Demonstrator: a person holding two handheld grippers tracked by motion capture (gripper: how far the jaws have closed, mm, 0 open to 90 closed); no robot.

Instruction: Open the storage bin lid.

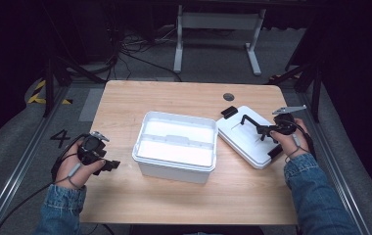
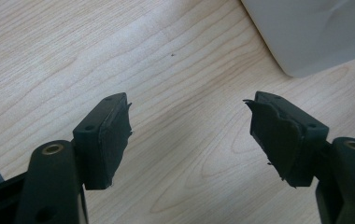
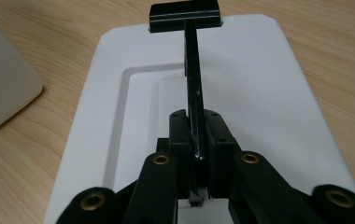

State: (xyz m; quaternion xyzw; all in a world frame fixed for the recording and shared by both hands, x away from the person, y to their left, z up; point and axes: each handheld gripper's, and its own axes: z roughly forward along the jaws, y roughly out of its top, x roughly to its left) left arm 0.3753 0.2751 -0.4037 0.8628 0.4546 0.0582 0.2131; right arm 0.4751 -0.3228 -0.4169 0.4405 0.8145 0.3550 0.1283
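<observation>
Lid (image 1: 246, 134) lies at 3 o'clock of the open box (image 1: 176, 145). Right gripper (image 3: 198, 154) clenches the lid's black handle (image 3: 193, 88); left gripper (image 2: 189, 135) released, idle. We lift level, keeping the grip centred.

Left claw (image 2: 189, 135) with its two black jaws spread wide apart, nothing between them, pale wood-grain worktop (image 2: 119, 56) beneath, rounded corner of a white bin (image 2: 315, 32) at upper right

A lab — bare wooden table (image 1: 125, 196) on grey carpet, floor cables (image 1: 130, 46), dark curtains around.
</observation>
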